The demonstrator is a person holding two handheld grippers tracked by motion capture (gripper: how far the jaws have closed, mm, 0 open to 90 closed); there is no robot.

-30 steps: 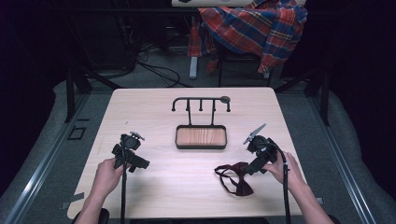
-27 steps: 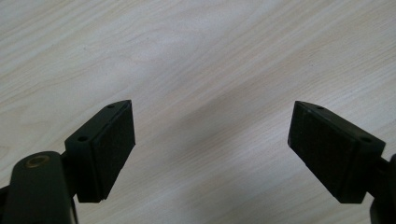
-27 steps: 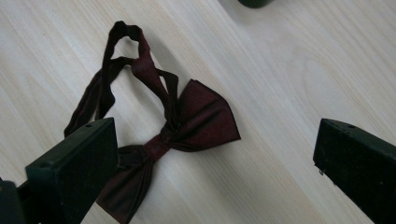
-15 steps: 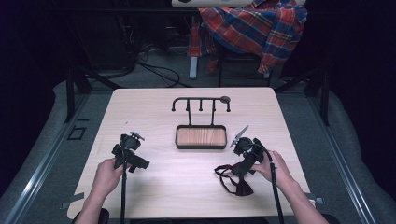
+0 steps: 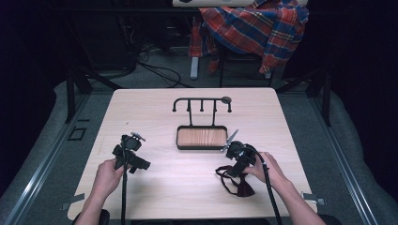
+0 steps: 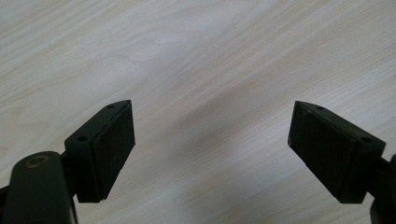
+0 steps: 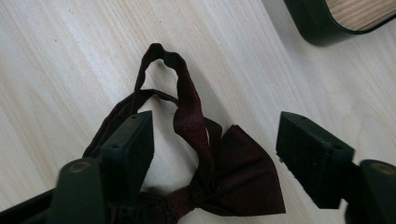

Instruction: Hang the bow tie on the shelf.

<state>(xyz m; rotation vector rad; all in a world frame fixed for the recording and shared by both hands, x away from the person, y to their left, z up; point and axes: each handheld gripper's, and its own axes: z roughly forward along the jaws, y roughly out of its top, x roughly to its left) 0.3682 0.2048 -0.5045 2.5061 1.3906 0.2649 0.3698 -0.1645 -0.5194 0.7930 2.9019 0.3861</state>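
A dark red bow tie (image 7: 219,177) with its looped strap lies on the light wooden table (image 5: 187,187), near the front right (image 5: 237,183). My right gripper (image 7: 215,154) hangs open just above it, jaws to either side of the strap and bow; in the high view it (image 5: 234,165) sits over the tie's upper edge. A black stand with a wooden tray base (image 5: 202,137) and a hook bar (image 5: 202,101) stands at the table's middle. My left gripper (image 6: 210,140) is open over bare wood at the front left (image 5: 131,157).
A plaid shirt (image 5: 253,28) hangs over a chair behind the table. Cables trail from both grippers toward the front edge. The tray's dark rim (image 7: 317,28) lies close beyond the right gripper. Grey floor and metal rails flank the table.
My right gripper has moved left and down toward the bow tie, now directly over it. The left gripper has stayed in place.
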